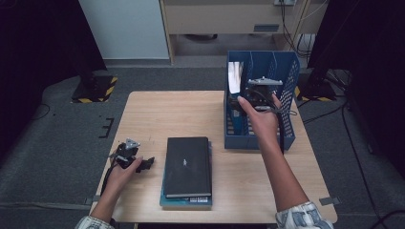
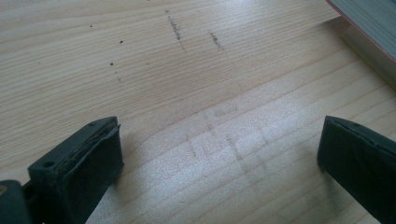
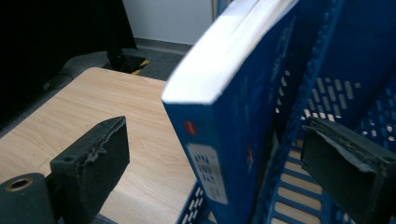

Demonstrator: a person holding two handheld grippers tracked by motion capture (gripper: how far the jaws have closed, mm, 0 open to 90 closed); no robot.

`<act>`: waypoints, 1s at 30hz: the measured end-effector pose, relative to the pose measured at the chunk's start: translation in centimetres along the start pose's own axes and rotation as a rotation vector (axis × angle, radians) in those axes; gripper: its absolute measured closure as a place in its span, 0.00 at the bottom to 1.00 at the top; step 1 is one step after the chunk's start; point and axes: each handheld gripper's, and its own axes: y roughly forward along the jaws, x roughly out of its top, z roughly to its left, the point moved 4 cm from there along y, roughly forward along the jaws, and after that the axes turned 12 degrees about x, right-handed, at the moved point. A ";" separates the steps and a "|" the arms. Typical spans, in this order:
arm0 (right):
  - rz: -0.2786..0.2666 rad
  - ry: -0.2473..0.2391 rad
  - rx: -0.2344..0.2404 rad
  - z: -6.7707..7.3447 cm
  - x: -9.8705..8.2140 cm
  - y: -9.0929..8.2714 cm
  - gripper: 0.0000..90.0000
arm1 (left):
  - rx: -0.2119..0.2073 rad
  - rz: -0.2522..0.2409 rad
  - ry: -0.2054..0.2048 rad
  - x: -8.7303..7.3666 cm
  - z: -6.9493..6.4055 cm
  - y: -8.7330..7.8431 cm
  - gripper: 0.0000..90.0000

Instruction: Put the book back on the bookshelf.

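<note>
Blue book (image 3: 224, 116): standing tilted in the blue file rack (image 1: 286, 86), between the right claw's jaws, untouched.
Left claw (image 1: 149, 163): resting open on the counter (image 1: 191, 114), beside stacked books (image 1: 187, 167).
Right claw (image 3: 219, 163): gaping open, gripping nothing.

A light wooden desk (image 1: 157, 112) stands on dark grey carpet (image 1: 57, 143), its grain marked with a few dark scuffs. Behind it runs a pale wall panel (image 1: 126, 28) beside beige furniture (image 1: 224, 16), while black stands with yellow-and-black striped bases (image 1: 95, 89) flank both sides and cables (image 1: 353, 138) trail across the floor at right.
</note>
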 end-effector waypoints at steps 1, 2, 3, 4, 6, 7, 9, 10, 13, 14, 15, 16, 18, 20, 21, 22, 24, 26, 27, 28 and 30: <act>0.000 0.000 0.000 0.0 0.0 0.0 0.10 | 0.000 0.000 0.000 0.0 0.0 0.0 0.00; -0.005 0.003 -0.003 -0.2 -0.5 -0.6 0.10 | 0.000 0.001 0.001 0.0 0.0 0.0 0.00; -0.005 0.003 -0.003 -0.2 -0.5 -0.6 0.10 | 0.000 0.001 0.001 0.0 0.0 0.0 0.00; -0.008 0.007 0.000 -0.5 -1.1 -1.1 0.11 | 0.000 0.002 0.001 0.0 0.0 0.0 0.00; -0.003 0.005 0.007 -0.7 -1.7 -1.5 0.11 | -0.002 0.001 0.002 0.0 0.0 0.0 0.00; -0.003 0.005 0.007 -0.7 -1.7 -1.5 0.11 | -0.002 0.001 0.002 0.0 0.0 0.0 0.00; 0.007 -0.007 0.011 -0.8 -2.2 -1.8 0.11 | -0.005 0.001 0.004 0.0 0.0 0.0 0.00; 0.009 -0.013 0.011 -0.9 -2.5 -1.9 0.11 | -0.005 0.000 0.005 0.0 -0.1 0.0 0.00; 0.016 -0.016 0.022 -1.1 -3.5 -2.2 0.11 | -0.010 0.003 0.011 0.1 -0.3 0.0 0.00; 0.020 -0.013 0.027 -1.1 -3.9 -2.1 0.11 | -0.012 0.002 0.013 0.1 -0.4 0.0 0.00; 0.025 -0.016 0.033 -1.2 -4.2 -2.1 0.11 | -0.011 0.002 0.013 0.1 -0.4 0.0 0.00; 0.051 -0.014 0.052 -1.2 -4.8 -1.9 0.12 | -0.011 0.002 0.011 0.1 -0.5 0.0 0.00; 0.051 -0.020 0.060 -1.2 -5.3 -1.8 0.12 | -0.011 0.005 0.010 0.1 -0.6 -0.1 0.00; 0.052 -0.022 0.075 -1.2 -5.7 -1.7 0.12 | -0.009 0.007 0.009 0.1 -0.6 -0.1 0.00; 0.053 -0.025 0.078 -1.1 -5.8 -1.7 0.12 | -0.009 0.007 0.009 0.1 -0.6 -0.1 0.00; 0.053 -0.025 0.078 -1.1 -5.8 -1.7 0.12 | -0.008 0.008 0.009 0.0 -0.6 -0.2 0.00; 0.045 -0.038 0.102 -0.7 -6.0 -1.6 0.12 | -0.009 0.011 0.012 0.0 -0.7 -0.2 0.00; 0.043 -0.040 0.107 -0.5 -6.1 -1.6 0.12 | -0.009 0.012 0.012 0.0 -0.7 -0.2 0.00; 0.042 -0.044 0.112 -0.4 -6.2 -1.6 0.12 | -0.009 0.013 0.013 0.1 -0.7 -0.2 0.00; 0.040 -0.047 0.114 -0.2 -6.3 -1.6 0.12 | -0.010 0.013 0.013 0.1 -0.7 -0.2 0.00; 0.042 -0.050 0.130 0.1 -6.7 -1.6 0.12 | -0.012 0.016 0.015 0.1 -0.8 -0.2 0.00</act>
